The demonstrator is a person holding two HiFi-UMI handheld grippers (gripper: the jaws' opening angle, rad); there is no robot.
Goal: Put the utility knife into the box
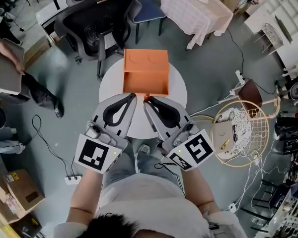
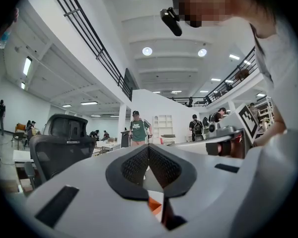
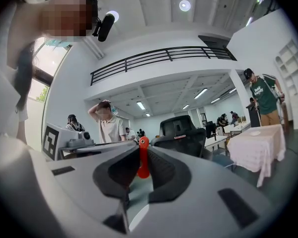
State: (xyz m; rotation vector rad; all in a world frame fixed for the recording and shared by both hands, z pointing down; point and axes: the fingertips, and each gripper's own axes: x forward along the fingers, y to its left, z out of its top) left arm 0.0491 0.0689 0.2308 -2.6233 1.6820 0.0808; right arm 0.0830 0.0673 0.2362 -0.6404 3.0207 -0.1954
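An open orange box point(image 1: 145, 72) sits on the far half of a small round white table point(image 1: 109, 86). My right gripper point(image 1: 147, 99) hovers just in front of the box's near wall, shut on a red utility knife point(image 1: 146, 97). In the right gripper view the red utility knife point(image 3: 143, 158) stands upright, pinched between the jaws, its round end poking above them. My left gripper point(image 1: 134, 95) is beside it, also near the box's front wall, shut with nothing between its jaws. A sliver of the orange box point(image 2: 155, 207) shows through the gap below the left gripper point(image 2: 149, 148).
Black office chairs point(image 1: 97, 19) stand behind the table, with a white-clothed table point(image 1: 193, 9) further back. A round wire basket point(image 1: 238, 133) with cables lies on the floor at right. A person point(image 1: 20, 78) sits at left, near a power strip point(image 1: 72, 179) and a cardboard box point(image 1: 15, 192).
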